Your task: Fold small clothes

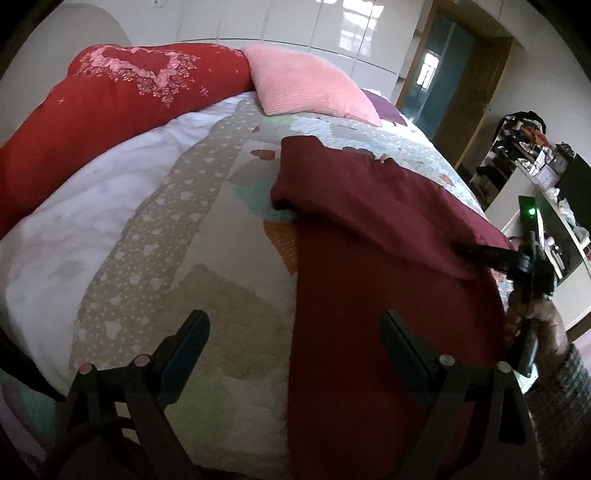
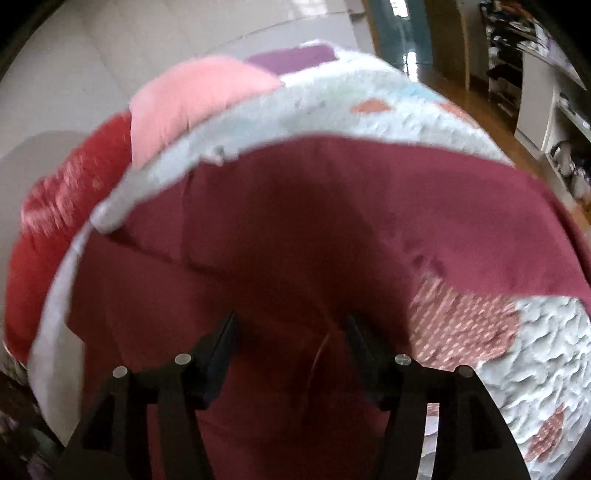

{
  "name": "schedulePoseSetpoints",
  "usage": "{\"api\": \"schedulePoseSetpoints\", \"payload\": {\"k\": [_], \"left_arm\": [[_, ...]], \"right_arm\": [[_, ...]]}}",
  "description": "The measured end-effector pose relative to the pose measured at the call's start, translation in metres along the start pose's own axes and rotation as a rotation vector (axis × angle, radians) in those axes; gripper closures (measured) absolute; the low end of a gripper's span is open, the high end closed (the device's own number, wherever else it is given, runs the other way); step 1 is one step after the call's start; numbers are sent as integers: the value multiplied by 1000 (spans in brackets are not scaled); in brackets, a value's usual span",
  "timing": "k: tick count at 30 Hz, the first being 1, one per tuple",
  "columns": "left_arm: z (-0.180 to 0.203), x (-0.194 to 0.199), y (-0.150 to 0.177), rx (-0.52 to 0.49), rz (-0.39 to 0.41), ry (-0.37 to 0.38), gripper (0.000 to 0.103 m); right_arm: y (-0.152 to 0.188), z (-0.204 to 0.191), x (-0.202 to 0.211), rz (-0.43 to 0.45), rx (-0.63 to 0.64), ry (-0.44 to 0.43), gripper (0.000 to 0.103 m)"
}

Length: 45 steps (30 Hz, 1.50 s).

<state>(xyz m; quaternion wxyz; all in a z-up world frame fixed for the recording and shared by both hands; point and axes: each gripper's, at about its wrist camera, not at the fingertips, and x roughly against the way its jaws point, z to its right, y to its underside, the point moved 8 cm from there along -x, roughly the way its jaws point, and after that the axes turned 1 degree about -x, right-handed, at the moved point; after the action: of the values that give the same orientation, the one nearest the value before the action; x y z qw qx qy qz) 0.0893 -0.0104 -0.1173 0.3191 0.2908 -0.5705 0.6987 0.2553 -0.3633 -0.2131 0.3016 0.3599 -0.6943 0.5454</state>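
Note:
A maroon garment [image 1: 369, 258] lies spread on the patchwork quilt [image 1: 207, 236] of a bed, with one part folded over across its top. My left gripper [image 1: 295, 325] is open and empty above the garment's left edge. My right gripper [image 2: 290, 325] is open, low over the maroon garment [image 2: 314, 229], with nothing between its fingers. In the left wrist view the right gripper [image 1: 480, 254] shows at the garment's right edge, held by a hand [image 1: 546, 317].
A red duvet with a heart pattern [image 1: 110, 110] and a pink pillow [image 1: 306, 88] lie at the head of the bed. White wardrobes [image 1: 295, 22] stand behind. A doorway [image 1: 443, 74] and cluttered shelves [image 1: 535, 177] are to the right.

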Motion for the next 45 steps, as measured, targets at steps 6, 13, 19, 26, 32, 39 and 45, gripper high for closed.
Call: {"api": "schedulePoseSetpoints", "payload": {"k": [6, 13, 19, 26, 32, 39, 45], "left_arm": [[-12, -7, 2, 29, -4, -15, 11], [-17, -1, 8, 37, -8, -36, 11], [-10, 16, 5, 45, 11, -5, 11], [21, 16, 5, 2, 9, 24, 10], [31, 12, 6, -30, 0, 0, 10], [24, 8, 5, 0, -7, -4, 10], [6, 4, 7, 42, -10, 14, 11]], "right_arm": [[-36, -14, 28, 112, 69, -6, 93], [-55, 24, -6, 40, 13, 157, 80], [-5, 109, 67, 170, -310, -72, 52], [71, 255, 117, 250, -832, -200, 39], [72, 286, 105, 269, -929, -175, 36], [50, 322, 70, 292, -996, -87, 40], [15, 316, 94, 358, -1025, -169, 94]]}}
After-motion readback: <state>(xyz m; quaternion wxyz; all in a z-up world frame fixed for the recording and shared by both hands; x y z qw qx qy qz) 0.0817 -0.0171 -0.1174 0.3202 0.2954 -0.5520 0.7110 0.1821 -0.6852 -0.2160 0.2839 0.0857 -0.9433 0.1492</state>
